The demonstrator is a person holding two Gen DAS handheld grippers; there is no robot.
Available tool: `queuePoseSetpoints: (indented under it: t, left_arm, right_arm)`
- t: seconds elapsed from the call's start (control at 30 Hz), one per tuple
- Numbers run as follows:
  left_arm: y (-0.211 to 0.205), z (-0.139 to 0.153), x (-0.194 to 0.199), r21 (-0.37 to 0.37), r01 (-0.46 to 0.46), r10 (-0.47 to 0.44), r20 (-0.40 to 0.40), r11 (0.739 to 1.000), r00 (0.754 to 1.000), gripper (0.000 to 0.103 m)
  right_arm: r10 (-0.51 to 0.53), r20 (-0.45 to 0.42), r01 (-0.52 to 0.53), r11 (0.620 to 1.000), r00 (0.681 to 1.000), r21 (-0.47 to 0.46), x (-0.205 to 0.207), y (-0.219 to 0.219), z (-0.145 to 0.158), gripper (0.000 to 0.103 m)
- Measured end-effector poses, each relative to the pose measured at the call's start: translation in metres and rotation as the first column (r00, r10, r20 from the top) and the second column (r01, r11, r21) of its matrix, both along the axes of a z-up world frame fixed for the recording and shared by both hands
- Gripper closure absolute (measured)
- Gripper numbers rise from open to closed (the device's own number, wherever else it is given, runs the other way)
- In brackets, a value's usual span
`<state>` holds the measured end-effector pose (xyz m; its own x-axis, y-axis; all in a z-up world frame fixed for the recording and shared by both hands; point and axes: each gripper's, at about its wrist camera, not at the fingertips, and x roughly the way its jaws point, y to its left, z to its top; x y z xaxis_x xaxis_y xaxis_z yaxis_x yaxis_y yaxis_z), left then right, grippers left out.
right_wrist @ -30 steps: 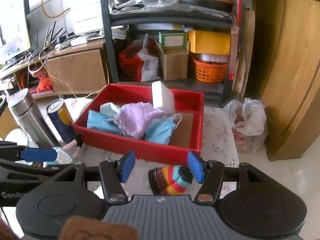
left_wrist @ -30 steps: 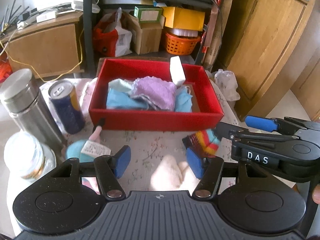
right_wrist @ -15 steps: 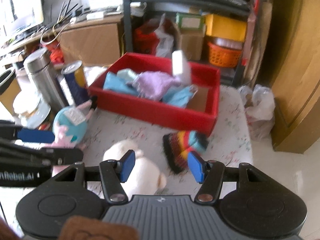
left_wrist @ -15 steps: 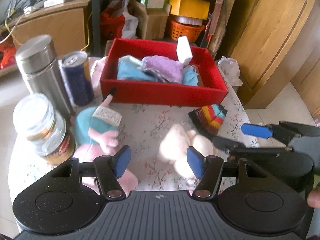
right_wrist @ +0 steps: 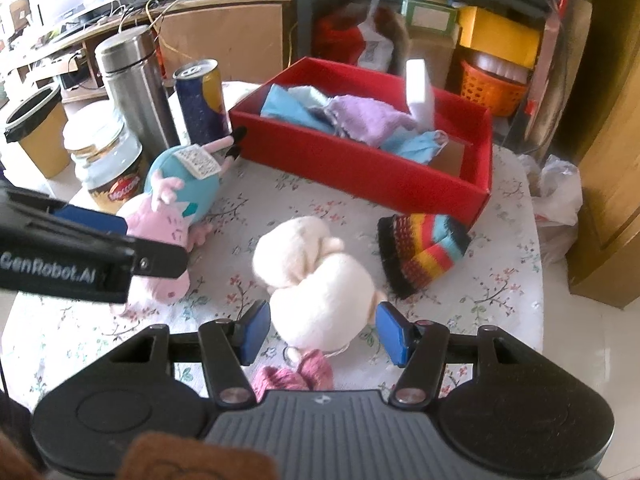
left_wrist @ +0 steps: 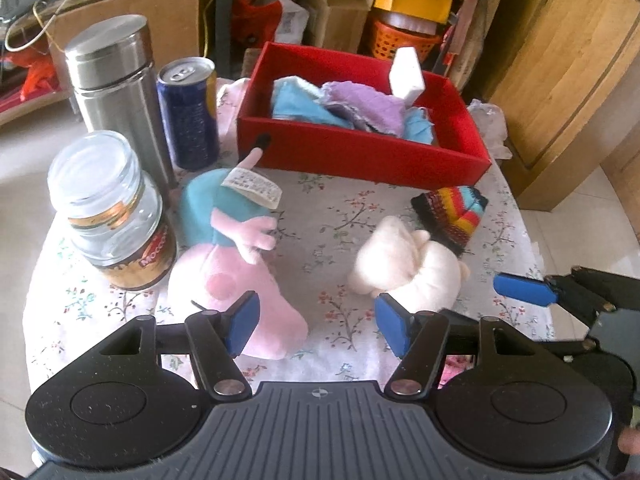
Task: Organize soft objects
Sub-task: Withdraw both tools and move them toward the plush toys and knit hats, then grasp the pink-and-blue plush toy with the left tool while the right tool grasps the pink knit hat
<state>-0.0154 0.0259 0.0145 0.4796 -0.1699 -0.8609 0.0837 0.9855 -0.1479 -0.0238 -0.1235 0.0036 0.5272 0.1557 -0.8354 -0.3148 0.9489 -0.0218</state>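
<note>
A red box [left_wrist: 360, 152] [right_wrist: 352, 164] at the back of the floral table holds blue and purple cloths [left_wrist: 364, 108] and a white sponge [left_wrist: 406, 74]. On the table lie a pink and teal pig plush [left_wrist: 232, 236] [right_wrist: 176, 200], a cream plush [left_wrist: 404, 264] [right_wrist: 316, 272] and a striped knit piece [left_wrist: 452, 212] [right_wrist: 424, 252]. My left gripper [left_wrist: 316, 326] is open and empty, over the table between the two plush toys. My right gripper [right_wrist: 322, 328] is open, its pads either side of the cream plush's near end.
A steel flask [left_wrist: 116, 84], a blue can [left_wrist: 188, 112] and a glass coffee jar [left_wrist: 112, 216] stand at the table's left. A pink knit item [right_wrist: 296, 376] lies at the near edge. Shelves, boxes and a wooden cabinet [left_wrist: 560, 60] stand behind.
Both grippers have pulled back and risen from the red box, so more of the table shows. The right gripper now frames the cream plush. Both stayed open.
</note>
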Motion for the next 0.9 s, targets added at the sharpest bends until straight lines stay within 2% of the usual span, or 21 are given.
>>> queuePoseSetpoints:
  t: [0.33,0.53,0.67,0.9]
  left_arm:
    - [0.013,-0.011,0.014,0.005,-0.060,0.060,-0.049,0.998,0.997,0.035]
    - [0.015,-0.018,0.018,0.039,-0.069,0.071,-0.068,0.997,0.995,0.034]
    - [0.016,-0.021,0.022,0.054,-0.080,0.083,-0.070,0.995,0.994,0.029]
    - [0.022,-0.021,0.026,0.015,-0.095,0.096,-0.091,0.995,0.991,0.027]
  right_arm:
    - [0.037,-0.029,-0.038,0.999,0.999,-0.034,-0.005,0.010,-0.011,0.068]
    - [0.058,-0.040,-0.060,0.997,0.997,-0.047,-0.007,0.016,-0.015,0.068]
    - [0.064,-0.052,-0.067,0.996,0.997,-0.057,-0.006,0.016,-0.020,0.068]
    - [0.042,-0.078,-0.046,0.998,0.996,-0.051,-0.002,0.013,-0.026,0.067]
